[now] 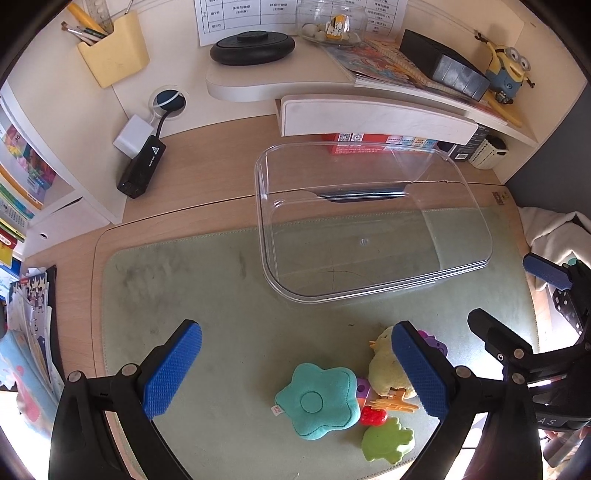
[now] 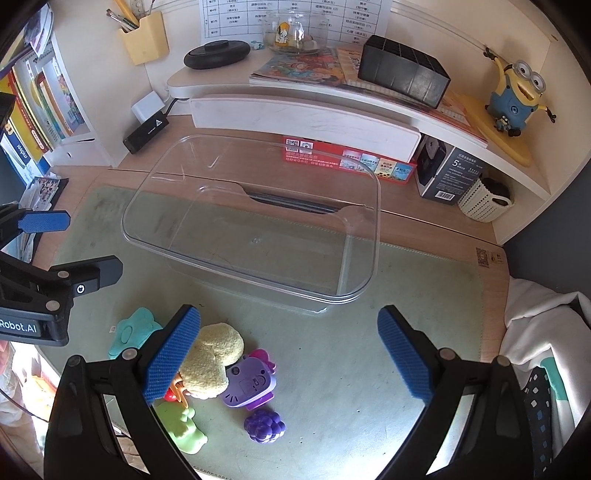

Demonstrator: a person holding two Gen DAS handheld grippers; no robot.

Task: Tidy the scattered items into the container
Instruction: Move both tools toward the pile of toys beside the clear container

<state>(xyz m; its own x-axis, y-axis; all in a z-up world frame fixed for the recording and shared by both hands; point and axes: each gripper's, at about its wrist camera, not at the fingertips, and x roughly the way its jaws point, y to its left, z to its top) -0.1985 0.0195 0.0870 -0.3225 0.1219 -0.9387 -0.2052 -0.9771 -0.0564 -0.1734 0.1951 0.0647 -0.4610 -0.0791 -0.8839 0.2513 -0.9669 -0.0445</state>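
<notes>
Left claw (image 1: 295, 369): released, jaws spread wide with nothing between the blue pads; it hangs low over the near edge of the green mat (image 1: 221, 295).
Right claw (image 2: 290, 354): released too, jaws wide apart, nothing gripped; its left pad (image 2: 171, 354) overlaps the yellow plush in the picture, though whether it touches I cannot tell.
Toy pile: all the small things lie close together on the mat, on the near side of the tub.
Teal flower cushion (image 1: 319, 400): flat on the mat, at the left end of the pile.
Green frog (image 1: 386, 441): nearest of the lot, just beside the red berry (image 1: 373, 415).
Orange clip (image 1: 395, 402): between the berry and the yellow plush.
Yellow plush chick (image 2: 214, 358): in the middle of the pile, touching the purple cat toy (image 2: 249, 384).
Purple grapes (image 2: 264, 424): just in front of the cat toy, slightly apart from it.
Clear tub (image 1: 373, 291): upright and open beyond the toys, half on the mat and half on the wooden desk (image 1: 207, 173); nothing inside it.
Black adapter (image 1: 142, 168): on the desk left of the tub, next to a white plug (image 1: 133, 134).
White shelf (image 2: 306, 118): behind the tub, carrying books (image 2: 303, 70), a black box (image 2: 404, 74) and a glass bowl (image 2: 295, 31).
Minion figure (image 2: 517, 96): far right on the shelf.
Yellow pen holder (image 1: 114, 51): far left, against the back wall.
</notes>
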